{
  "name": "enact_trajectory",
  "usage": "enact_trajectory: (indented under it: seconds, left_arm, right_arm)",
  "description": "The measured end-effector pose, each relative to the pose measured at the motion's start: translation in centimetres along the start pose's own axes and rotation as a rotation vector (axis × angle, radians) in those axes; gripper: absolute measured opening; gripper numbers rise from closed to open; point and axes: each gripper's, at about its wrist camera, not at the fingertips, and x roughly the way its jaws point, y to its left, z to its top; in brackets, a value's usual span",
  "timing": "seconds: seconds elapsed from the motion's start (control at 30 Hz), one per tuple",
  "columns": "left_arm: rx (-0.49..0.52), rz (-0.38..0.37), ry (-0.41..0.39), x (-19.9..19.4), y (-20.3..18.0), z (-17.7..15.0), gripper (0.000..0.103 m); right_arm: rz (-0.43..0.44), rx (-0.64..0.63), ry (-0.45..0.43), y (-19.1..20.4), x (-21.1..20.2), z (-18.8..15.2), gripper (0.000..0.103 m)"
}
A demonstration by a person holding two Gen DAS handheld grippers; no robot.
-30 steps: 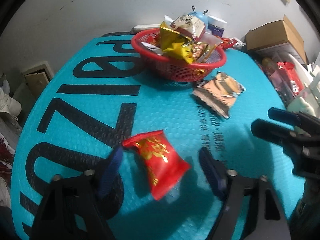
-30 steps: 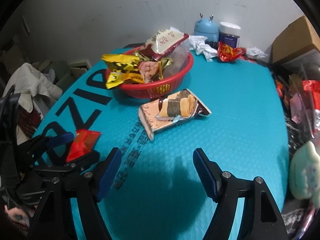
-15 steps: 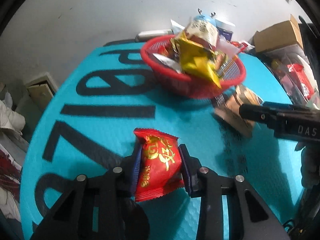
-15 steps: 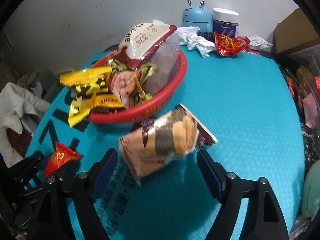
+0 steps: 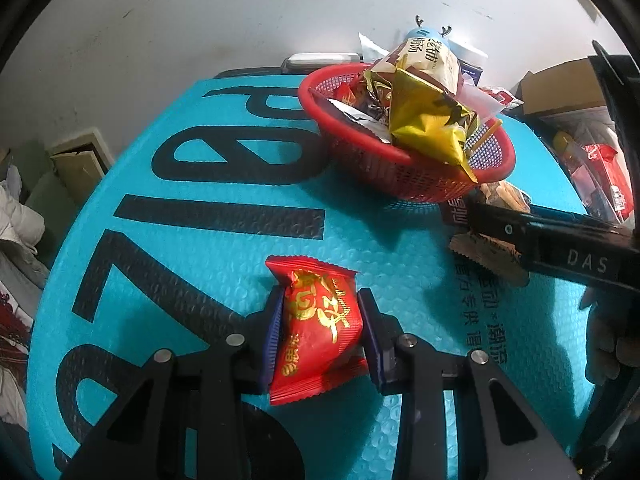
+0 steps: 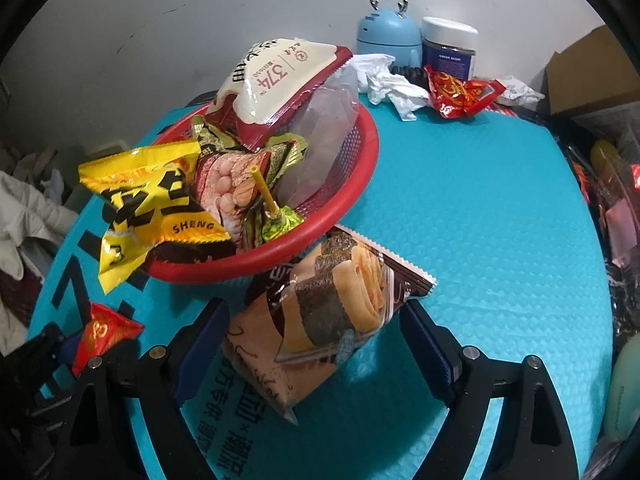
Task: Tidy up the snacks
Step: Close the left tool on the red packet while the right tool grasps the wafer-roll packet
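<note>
My left gripper (image 5: pixel 319 320) is shut on a small red snack packet (image 5: pixel 318 332) with gold writing, just above the teal mat. The packet also shows in the right wrist view (image 6: pixel 105 330). My right gripper (image 6: pixel 314 336) is open around a brown seaweed-roll snack bag (image 6: pixel 320 320) that lies on the mat against the red basket (image 6: pixel 340 208). The pads stand apart from the bag. The red basket (image 5: pixel 360 148) is piled with snack bags, a yellow one (image 6: pixel 148 204) hanging over its rim.
A blue humidifier (image 6: pixel 388 36), a jar (image 6: pixel 450 46), crumpled tissue (image 6: pixel 390 84) and a red wrapper (image 6: pixel 460 90) sit at the mat's far edge. Cardboard boxes (image 5: pixel 560 88) and clutter line the right side. Clothes lie left of the table.
My left gripper closed on the red packet and holds it. My right gripper moved forward until its open fingers sit on either side of the seaweed-roll bag.
</note>
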Motion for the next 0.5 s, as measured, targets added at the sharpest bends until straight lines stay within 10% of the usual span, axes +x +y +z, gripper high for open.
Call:
enact_trajectory:
  seconds: [0.3, 0.37, 0.43, 0.5]
  left_arm:
    - [-0.012, -0.033, 0.021, -0.9, -0.5, -1.2, 0.035]
    - [-0.020, -0.045, 0.024, -1.2, -0.5, -1.3, 0.035]
    - [-0.027, -0.047, 0.025, -1.4, -0.5, -1.4, 0.035]
    - [-0.029, -0.031, 0.020, -1.6, -0.3, -1.4, 0.035]
  right_arm:
    - [0.045, 0.016, 0.012, -0.9, -1.3, -0.8, 0.049]
    - [0.061, 0.038, 0.024, -1.2, -1.3, -0.6, 0.050]
    - [0.061, 0.063, 0.038, -1.2, -1.0, -0.3, 0.078]
    - [0.067, 0.076, 0.029, -1.0, -0.6, -0.1, 0.084]
